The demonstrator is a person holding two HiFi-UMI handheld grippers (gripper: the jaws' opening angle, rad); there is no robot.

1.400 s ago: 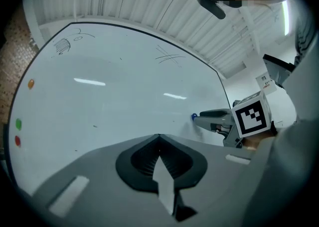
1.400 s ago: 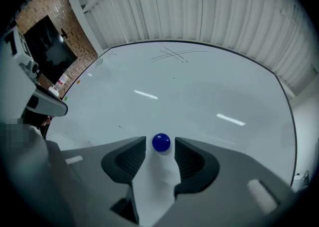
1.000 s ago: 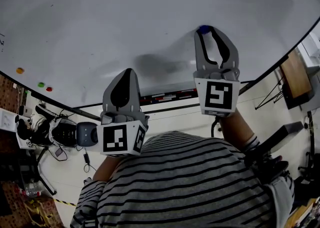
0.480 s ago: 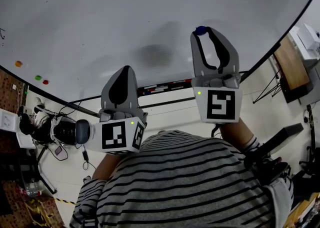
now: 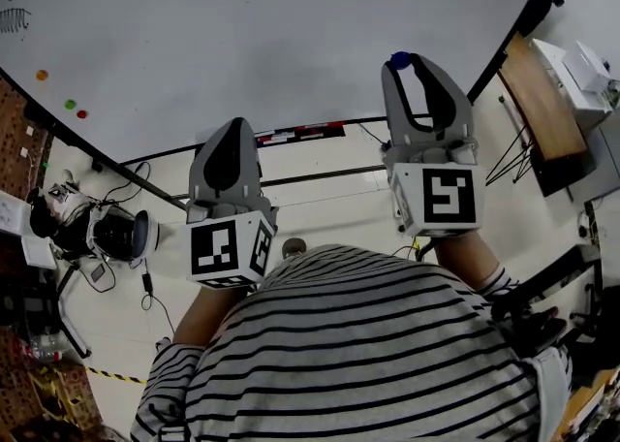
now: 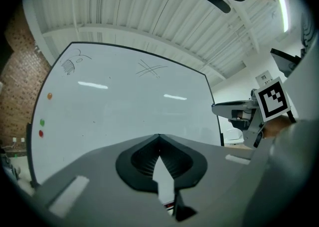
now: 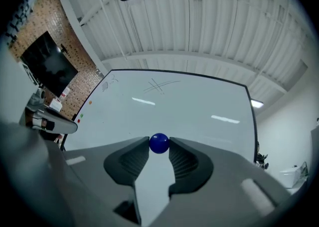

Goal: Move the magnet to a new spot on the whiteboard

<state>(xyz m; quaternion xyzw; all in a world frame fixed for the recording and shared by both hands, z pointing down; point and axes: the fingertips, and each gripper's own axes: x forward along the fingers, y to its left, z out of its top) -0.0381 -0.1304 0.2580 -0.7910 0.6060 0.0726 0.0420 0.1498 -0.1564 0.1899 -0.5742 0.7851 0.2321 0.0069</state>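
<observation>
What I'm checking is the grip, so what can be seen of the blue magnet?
The magnet is a small, smooth, dark blue ball, plastic-looking, with a faint sheen. It sits pinched at the very tips of the right gripper, one of the ribbed dark fingers pressing on each side, most of it showing above them. The whiteboard lies behind it; whether the magnet touches the board cannot be told.

2 tools point(image 5: 235, 126) point(image 5: 407, 62); 1 whiteboard point(image 5: 242, 23); 1 blue magnet point(image 7: 159, 143); 3 small magnets point(image 5: 42, 75) point(image 5: 70, 104) point(image 5: 82, 114)
</observation>
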